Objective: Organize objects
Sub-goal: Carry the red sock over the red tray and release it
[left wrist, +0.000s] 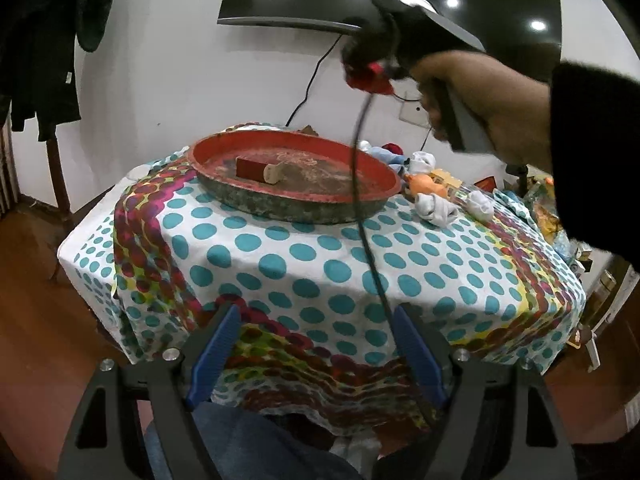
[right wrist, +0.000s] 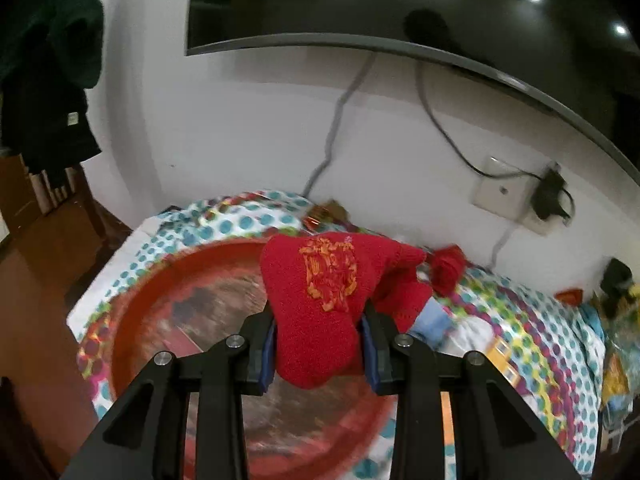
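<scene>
Right tongs (right wrist: 320, 344) clamped on red knit hat (right wrist: 320, 292) with orange embroidery, held over round red tray (right wrist: 160, 304). Left tongs (left wrist: 316, 344) apart, empty, low before dotted-cloth surface (left wrist: 304, 264). Red block (left wrist: 250, 169) lies in tray.

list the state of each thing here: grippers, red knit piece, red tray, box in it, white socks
right gripper: shut on the red knit piece, held above the tray
red knit piece: lifted, hanging from the jaws
left gripper: open, holding nothing
red tray: upright on the dotted tablecloth
red box: lying in the tray
white socks: rolled up, on the cloth beside the tray
</scene>
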{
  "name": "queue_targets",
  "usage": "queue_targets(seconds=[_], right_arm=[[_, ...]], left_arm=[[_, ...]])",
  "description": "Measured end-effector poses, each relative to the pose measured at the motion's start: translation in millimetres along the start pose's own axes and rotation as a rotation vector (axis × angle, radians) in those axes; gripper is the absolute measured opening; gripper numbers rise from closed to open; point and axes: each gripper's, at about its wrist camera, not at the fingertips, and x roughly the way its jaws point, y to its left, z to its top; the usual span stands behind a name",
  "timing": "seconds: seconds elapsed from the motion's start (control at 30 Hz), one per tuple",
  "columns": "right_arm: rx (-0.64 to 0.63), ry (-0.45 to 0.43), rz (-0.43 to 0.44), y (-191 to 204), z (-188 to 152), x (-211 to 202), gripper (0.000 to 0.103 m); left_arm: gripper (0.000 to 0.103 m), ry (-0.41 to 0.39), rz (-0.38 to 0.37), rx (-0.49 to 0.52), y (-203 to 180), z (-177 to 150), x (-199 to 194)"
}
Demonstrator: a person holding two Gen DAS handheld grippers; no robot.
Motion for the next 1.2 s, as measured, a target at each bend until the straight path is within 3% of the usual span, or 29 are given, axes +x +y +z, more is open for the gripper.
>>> queue_targets(seconds=[0.27,0.6,1.13,1.17,1.2], right_arm=[[-0.054,0.027,0.036,47.3,17.3,30.5,0.032],[-0.082,0.111,0.062,90.5,9.2,88.4,0.032],[-0.087,0.211,0.067,120.9,0.5,155.4,0.033],[-0.085,0.215,0.07,121.6,0.4,157.6,0.036],[-0.082,0.22,0.074,122.4,0.3,160.2,0.049]], left_arm=[[0.081,0.003,0.005,-0.045,11.8,2.0,0.8],[0.081,0.042,0.017,-0.138,35.8,3.0,10.7],[0.081,0.094,-0.003,-0.217,53.4,4.2,21.5],[0.081,0.095,-0.004,-0.217,53.5,4.2,21.7],[0.081,0.096,-0.005,-0.218,53.9,4.4,22.2]])
